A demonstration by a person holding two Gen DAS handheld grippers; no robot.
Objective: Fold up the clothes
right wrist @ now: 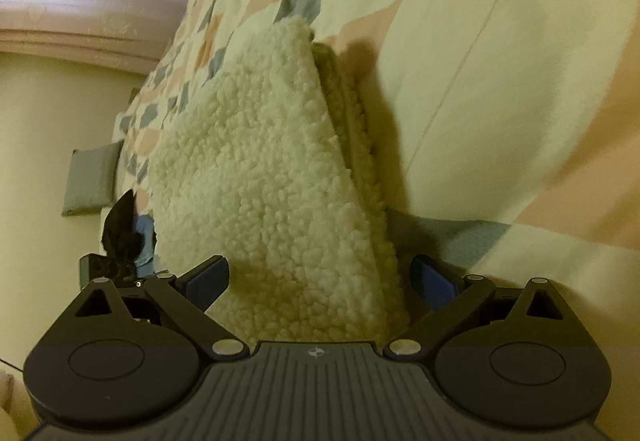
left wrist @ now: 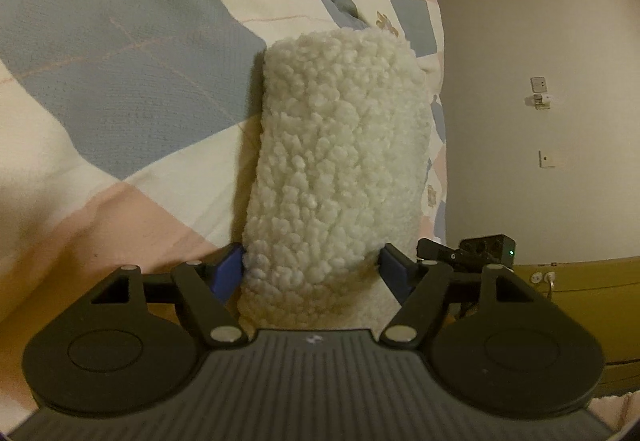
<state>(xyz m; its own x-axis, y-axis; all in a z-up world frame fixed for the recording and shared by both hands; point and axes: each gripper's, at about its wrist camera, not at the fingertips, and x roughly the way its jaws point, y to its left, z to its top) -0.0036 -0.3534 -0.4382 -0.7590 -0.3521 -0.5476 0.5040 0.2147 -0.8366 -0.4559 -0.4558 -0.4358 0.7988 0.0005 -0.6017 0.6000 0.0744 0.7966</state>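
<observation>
Covering the bed, a quilted patchwork bedspread of cream, pink and grey-blue (left wrist: 132, 53) carries the folded cream sherpa-fleece garment (left wrist: 336, 161). Left gripper (left wrist: 312, 269): jaws hugging the fleece's sides. Right gripper (right wrist: 320, 277): jaws spread wide, fleece between, pads clear.

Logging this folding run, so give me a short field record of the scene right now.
garment: cream fleece garment, folded into a thick bundle
surface: pastel patchwork quilt, bundle lying on it
left gripper: blue pads against the bundle's sides; whether they press is unclear
right gripper: open, bundle between pads, gaps on both sides
</observation>
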